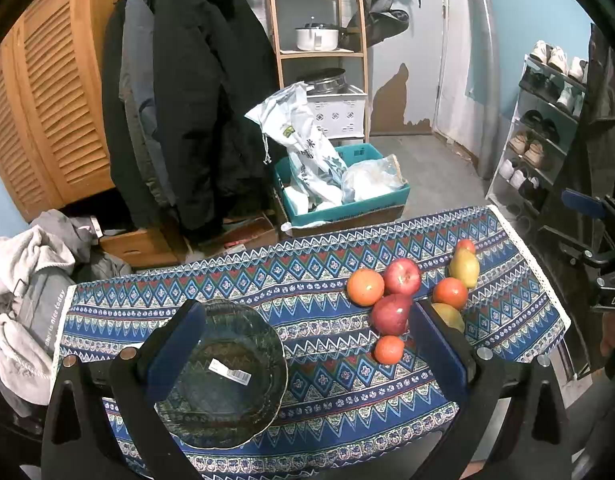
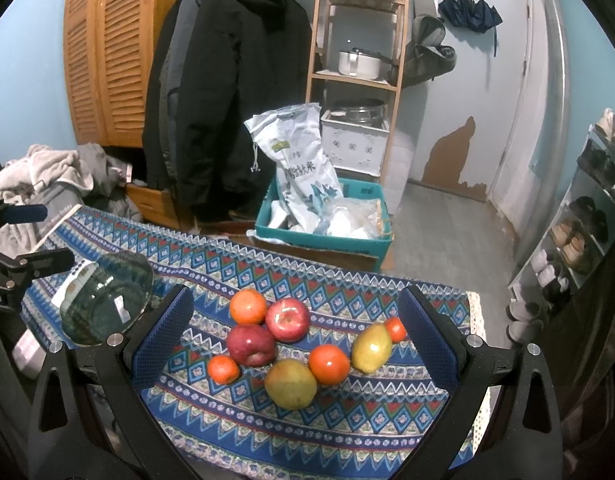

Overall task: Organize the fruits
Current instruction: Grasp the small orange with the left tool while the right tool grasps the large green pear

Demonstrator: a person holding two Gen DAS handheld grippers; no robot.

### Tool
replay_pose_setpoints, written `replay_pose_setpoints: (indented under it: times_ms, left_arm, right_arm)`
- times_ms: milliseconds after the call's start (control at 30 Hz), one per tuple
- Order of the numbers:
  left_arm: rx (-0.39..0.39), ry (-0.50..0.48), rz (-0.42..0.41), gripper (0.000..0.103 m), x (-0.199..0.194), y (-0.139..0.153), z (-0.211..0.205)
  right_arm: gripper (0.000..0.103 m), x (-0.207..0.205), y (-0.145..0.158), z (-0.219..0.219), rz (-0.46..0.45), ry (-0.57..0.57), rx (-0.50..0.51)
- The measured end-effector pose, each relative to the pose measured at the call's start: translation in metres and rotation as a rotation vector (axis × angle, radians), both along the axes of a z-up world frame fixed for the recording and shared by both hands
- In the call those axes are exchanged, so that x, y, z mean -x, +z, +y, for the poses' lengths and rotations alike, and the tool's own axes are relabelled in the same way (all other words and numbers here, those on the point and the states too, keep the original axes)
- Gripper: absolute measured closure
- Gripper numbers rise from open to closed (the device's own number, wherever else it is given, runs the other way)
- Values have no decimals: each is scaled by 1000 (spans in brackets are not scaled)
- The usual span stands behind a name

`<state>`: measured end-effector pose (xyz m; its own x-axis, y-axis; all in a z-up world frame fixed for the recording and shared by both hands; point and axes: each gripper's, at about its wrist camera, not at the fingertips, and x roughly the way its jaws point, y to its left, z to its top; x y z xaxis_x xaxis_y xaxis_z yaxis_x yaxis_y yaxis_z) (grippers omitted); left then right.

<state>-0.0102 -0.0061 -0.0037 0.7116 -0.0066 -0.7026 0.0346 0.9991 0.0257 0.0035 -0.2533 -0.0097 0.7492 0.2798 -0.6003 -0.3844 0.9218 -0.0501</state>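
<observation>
Blue zigzag-patterned tablecloth carries everything; dark scalloped glass bowl sits left of the fruit cluster of red apples, oranges and yellow-green mangoes. My left gripper gapes wide over the bowl, holding nothing. My right gripper gapes wide over the fruit, empty.

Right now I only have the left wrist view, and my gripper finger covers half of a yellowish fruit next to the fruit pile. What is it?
Observer: A whole mango, yellow-green. It is the nearest fruit in the right wrist view and touches an orange fruit on its right.
Operator: And the right gripper? I only see its side.
Observer: It is open and empty, with its fingers spread wide to either side of the fruit pile in its own view.
</observation>
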Motion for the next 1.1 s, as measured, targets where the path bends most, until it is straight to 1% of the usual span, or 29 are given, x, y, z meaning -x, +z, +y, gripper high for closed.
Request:
replay_pose_setpoints:
  times_ms: [100,200,400,533,633,833,1033,1100]
  left_arm:
    - [-1,-3,9,1,0,-2,0]
    - [-1,-14,30,1,-5,-10,1]
    - [14,-57,119,1,-26,-34,-5]
    - [14,-75,192,1,-38,-58,-12]
    - [3,-82,243,1,-48,-77,-20]
    - [-13,-94,329,1,-65,-114,-33]
    - [-14,-107,401,1,-80,-146,-42]
    - [-4,-115,418,1,-84,-154,-44]
  right_arm:
    - [3,-2,-4,-2,17,-4,2]
    - [3,-11,-11,-2,54,-8,4]
    - [3,-24,-38,-1,167,-2,33]
    - [3,-33,-67,0,278,-8,50]
    - [3,-42,-86,1,341,-16,66]
    - [3,-62,-125,-1,477,-35,49]
    - [3,-78,-159,-1,565,-48,72]
    - [3,-83,-172,0,595,-51,77]
